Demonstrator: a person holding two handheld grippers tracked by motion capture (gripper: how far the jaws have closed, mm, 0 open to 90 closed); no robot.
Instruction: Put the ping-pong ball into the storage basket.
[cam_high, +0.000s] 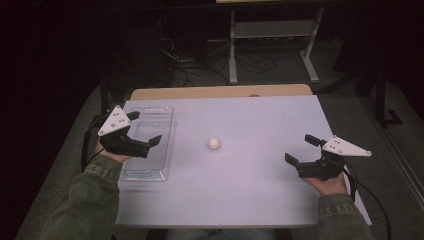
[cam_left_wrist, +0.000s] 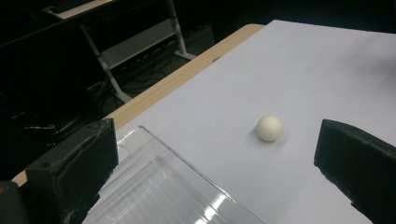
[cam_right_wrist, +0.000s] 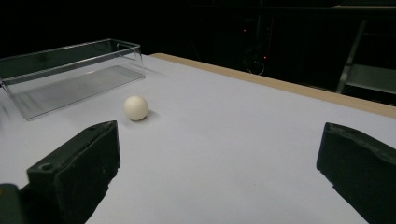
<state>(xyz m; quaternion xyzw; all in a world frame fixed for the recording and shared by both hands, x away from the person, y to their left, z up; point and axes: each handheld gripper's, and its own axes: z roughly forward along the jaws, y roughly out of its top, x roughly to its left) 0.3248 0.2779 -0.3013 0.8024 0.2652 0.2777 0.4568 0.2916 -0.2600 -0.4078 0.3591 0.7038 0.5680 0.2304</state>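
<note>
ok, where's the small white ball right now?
The small white ball sits loose near the table's middle in the high view, right of the clear plastic tray, between both grippers.

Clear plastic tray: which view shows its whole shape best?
The high view: the clear plastic tray appears from above, whole outline visible, partly crossed by the left tool. The right gripper view shows it side-on, farther off. The left gripper view shows one near corner.
</note>
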